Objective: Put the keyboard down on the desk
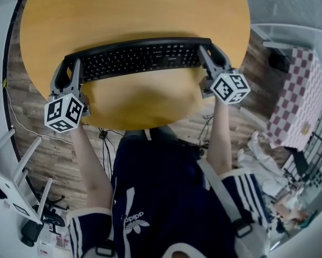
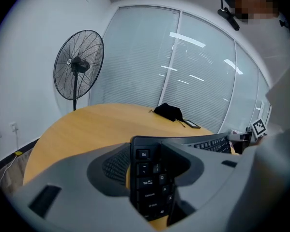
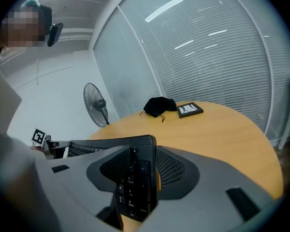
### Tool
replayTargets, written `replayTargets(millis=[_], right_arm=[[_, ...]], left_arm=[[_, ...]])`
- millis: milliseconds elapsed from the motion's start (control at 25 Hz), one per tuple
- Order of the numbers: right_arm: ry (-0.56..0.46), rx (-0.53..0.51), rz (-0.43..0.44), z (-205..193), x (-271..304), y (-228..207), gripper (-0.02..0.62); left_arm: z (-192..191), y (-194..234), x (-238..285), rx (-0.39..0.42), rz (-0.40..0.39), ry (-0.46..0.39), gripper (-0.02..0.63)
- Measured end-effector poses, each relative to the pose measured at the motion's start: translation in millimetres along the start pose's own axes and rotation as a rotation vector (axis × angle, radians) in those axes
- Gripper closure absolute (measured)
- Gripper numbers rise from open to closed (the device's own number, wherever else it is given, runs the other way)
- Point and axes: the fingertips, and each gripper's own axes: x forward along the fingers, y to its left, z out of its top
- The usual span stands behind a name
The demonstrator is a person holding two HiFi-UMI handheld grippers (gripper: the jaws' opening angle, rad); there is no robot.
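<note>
Jaws of my left hand-held gripper pinch the keyboard at its Esc and Tab end. My right hand-held gripper clamps the number-key end. The keyboard spans the round table along its near edge. My shorts read "adidas".

One keyboard, one desk, one fan — left tongs, right tongs: two.

The desk has a smooth, light wood top with a soft sheen. The keyboard is matt black plastic. The left gripper and right gripper are matt grey plastic with rough, dotted black pads.
</note>
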Motion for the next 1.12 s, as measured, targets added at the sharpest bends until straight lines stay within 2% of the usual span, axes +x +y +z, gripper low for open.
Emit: replayTargets(millis=[120, 280, 440, 680, 880, 1000, 1120], right_arm=[[0.013, 0.024, -0.011, -2, 5, -6, 0.44], [0.043, 0.001, -0.006, 1, 14, -4, 0.44], [0.072, 0.078, -0.033, -16, 20, -17, 0.44], [0.12, 0.108, -0.047, -31, 30, -27, 0.44], [0.166, 0.1, -0.057, -36, 35, -29, 0.439], [0.237, 0.103, -0.086, -50, 37, -37, 0.435], [0.259, 0.084, -0.092, -52, 38, -37, 0.436]], left_arm=[[-1, 2, 10, -0.006, 0.004, 0.016, 0.411], [-4, 5, 19, -0.016, 0.013, 0.028, 0.411], [-13, 9, 29, -0.029, 0.019, 0.056, 0.411], [-27, 12, 41, -0.042, 0.039, 0.117, 0.411], [-36, 14, 47, -0.037, 0.06, 0.171, 0.411], [-45, 14, 52, -0.037, 0.077, 0.222, 0.411], [-47, 14, 52, -0.041, 0.083, 0.219, 0.411]])
